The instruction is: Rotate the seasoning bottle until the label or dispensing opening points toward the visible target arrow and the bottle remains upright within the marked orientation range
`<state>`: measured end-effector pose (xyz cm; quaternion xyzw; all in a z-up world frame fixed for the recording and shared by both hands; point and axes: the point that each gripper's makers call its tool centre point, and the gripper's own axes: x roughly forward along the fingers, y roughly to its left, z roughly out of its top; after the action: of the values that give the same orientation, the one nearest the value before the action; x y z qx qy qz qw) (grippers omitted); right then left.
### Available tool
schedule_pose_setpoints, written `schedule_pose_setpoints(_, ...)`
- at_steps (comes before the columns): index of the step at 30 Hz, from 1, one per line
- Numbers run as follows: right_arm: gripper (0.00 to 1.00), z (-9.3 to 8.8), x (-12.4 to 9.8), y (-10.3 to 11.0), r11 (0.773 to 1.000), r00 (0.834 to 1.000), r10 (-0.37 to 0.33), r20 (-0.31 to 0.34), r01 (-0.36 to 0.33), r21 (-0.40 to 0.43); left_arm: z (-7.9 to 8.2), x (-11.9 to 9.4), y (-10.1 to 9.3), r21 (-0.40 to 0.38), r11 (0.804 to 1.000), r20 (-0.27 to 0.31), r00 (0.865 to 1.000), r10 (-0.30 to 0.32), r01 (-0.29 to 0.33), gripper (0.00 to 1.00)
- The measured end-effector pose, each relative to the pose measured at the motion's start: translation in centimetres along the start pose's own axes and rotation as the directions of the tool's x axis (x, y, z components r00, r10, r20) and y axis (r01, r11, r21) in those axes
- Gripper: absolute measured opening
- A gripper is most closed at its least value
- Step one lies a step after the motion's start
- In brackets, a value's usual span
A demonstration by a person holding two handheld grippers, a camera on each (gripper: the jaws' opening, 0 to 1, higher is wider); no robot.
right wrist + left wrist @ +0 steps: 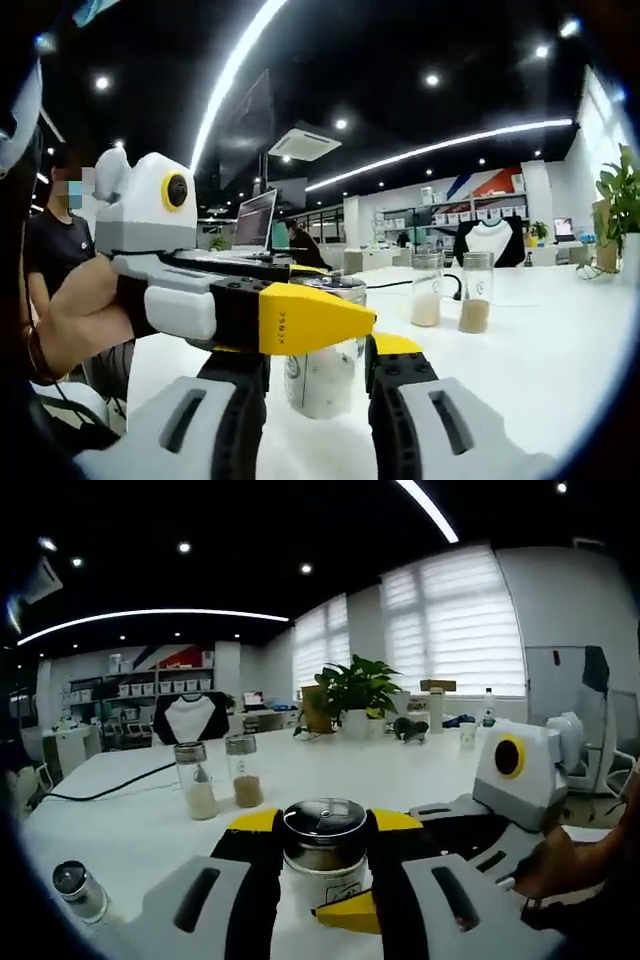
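On your white desk (420, 770) you have four bottles. One is the task's glass seasoning bottle with a shiny metal lid and a white label (324, 848), standing upright near the front edge. Two are tall clear jars with grey caps, standing just beside each other further back, one holding pale powder (197, 780) and one brown powder (243, 771). The fourth is a small clear bottle with a silver cap (78, 890), off to the side and cut by the edge of the left gripper view.

Your left tongs (322, 830), black with yellow tips, stand one jaw on each side of the seasoning bottle's lid; whether the pads press it I cannot tell. Your right tongs (322, 375) flank the same bottle low down, contact likewise unclear. In the right gripper view your hand (75, 305) grips the left tool, which crosses in front of the bottle and hides its upper part. The label's print is too small to read.
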<state>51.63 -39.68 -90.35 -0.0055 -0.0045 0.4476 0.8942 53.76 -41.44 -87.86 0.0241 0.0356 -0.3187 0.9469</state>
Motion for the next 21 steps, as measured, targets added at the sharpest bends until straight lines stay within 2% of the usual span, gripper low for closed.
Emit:
schedule_pose_setpoints(1, 0.36, 0.3, 0.1, 0.4, 1.0, 1.0, 0.022, 0.005, -0.022, -0.009, 0.0, -0.3, 0.0, -0.003, 1.0, -0.001, 1.0, 0.001, -0.001, 0.34)
schedule_pose_setpoints(4, 0.39, 0.4, -0.1, 0.4, 0.999, 0.999, 0.036, 0.012, -0.036, 0.034, 0.1, -0.6, 0.3, -0.023, 1.0, 0.013, 1.0, 0.007, -0.007, 0.34)
schedule_pose_setpoints(8, 0.45, -0.2, -0.2, 0.1, 0.999, 1.0, 0.023, -0.012, -0.022, 0.04, 0.1, -0.8, 1.2, -0.011, 0.999, 0.02, 0.999, 0.043, -0.043, 0.34)
schedule_pose_setpoints(14, 0.46, -0.5, -0.8, -0.4, 1.0, 0.999, -0.003, -0.032, 0.004, 0.03, 0.0, -1.0, 2.5, -0.025, 0.996, 0.042, 0.995, 0.087, -0.086, 0.34)
schedule_pose_setpoints(18, 0.48, -0.3, -0.8, -0.7, 0.999, 1.0, -0.006, -0.026, 0.007, 0.044, 0.0, -1.4, 3.5, -0.024, 0.993, 0.048, 0.992, 0.117, -0.116, 0.34)
schedule_pose_setpoints(21, 0.55, 0.0, -0.7, -1.0, 0.998, 1.0, -0.002, -0.014, 0.003, 0.061, 0.0, -1.7, 4.0, -0.019, 0.991, 0.053, 0.989, 0.136, -0.135, 0.34)
